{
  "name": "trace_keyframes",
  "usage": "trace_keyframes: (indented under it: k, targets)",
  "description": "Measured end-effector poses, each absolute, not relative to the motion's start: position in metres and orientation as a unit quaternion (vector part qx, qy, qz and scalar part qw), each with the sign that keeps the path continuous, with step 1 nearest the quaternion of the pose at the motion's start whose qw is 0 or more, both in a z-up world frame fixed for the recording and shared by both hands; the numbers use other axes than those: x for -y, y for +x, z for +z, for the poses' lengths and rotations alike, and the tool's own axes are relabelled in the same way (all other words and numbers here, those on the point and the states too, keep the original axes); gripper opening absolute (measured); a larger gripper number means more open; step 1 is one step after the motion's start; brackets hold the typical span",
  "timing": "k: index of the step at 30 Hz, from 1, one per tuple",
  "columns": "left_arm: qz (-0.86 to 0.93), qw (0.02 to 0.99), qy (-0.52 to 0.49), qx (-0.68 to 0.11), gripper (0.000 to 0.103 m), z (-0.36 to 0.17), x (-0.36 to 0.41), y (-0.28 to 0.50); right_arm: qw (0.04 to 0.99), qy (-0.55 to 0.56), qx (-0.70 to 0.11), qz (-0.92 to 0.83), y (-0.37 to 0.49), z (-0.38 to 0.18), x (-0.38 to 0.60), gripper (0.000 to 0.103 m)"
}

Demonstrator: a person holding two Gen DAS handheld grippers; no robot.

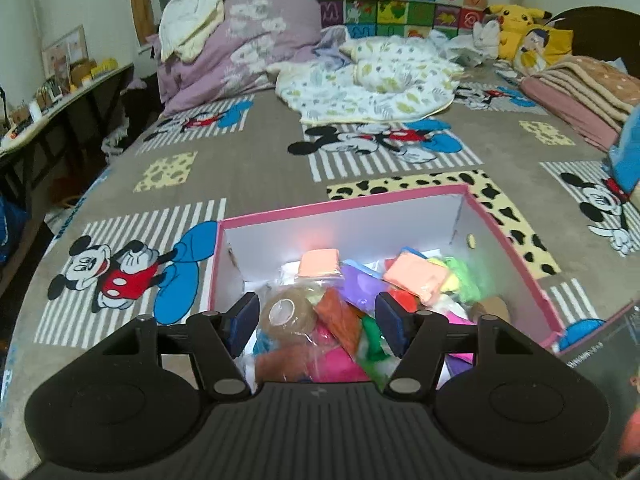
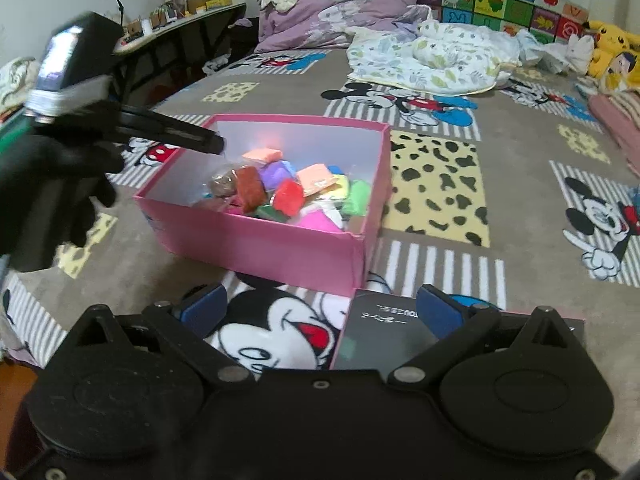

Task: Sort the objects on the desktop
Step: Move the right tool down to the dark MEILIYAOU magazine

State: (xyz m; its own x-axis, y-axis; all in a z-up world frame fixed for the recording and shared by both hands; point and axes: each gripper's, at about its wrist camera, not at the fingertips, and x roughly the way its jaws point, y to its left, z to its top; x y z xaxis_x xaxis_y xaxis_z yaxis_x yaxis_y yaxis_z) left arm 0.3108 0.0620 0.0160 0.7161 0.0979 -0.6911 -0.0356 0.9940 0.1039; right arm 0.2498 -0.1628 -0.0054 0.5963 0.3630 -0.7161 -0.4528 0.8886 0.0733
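Observation:
A pink box [image 1: 344, 204] with white inner walls sits on a Mickey Mouse blanket and holds several coloured clay packets and a roll of clear tape [image 1: 286, 312]. My left gripper [image 1: 318, 320] is open and empty, hovering over the box's near side above the tape and packets. In the right wrist view the same box [image 2: 280, 248] lies ahead and the left gripper [image 2: 208, 140] reaches over its far left corner. My right gripper [image 2: 320, 312] is open and empty, low over the blanket, with a black box lid [image 2: 384, 336] partly between its fingers.
The blanket [image 1: 256, 168] covers a bed with piled quilts [image 1: 248, 40], a leaf-print blanket [image 1: 372, 88] and Pikachu plush toys [image 1: 516, 24] at the far end. A cluttered desk [image 1: 48, 108] stands to the left. A gloved hand [image 2: 44, 192] holds the left gripper.

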Motion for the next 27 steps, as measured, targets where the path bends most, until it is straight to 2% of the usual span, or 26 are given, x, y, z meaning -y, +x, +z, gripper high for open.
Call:
trace_keyframes:
  k: [13,27]
  targets:
    - [0.022,0.943,0.042,-0.329,0.063,0.043,-0.048,0.244,0.895,-0.093,-0.377,0.222,0.242,-0.010,0.160,0.102]
    - [0.005,0.955,0.023,-0.296,0.064,0.022,-0.034,0.190,0.893,-0.079,-0.385,0.219,0.246,-0.024,0.184,0.102]
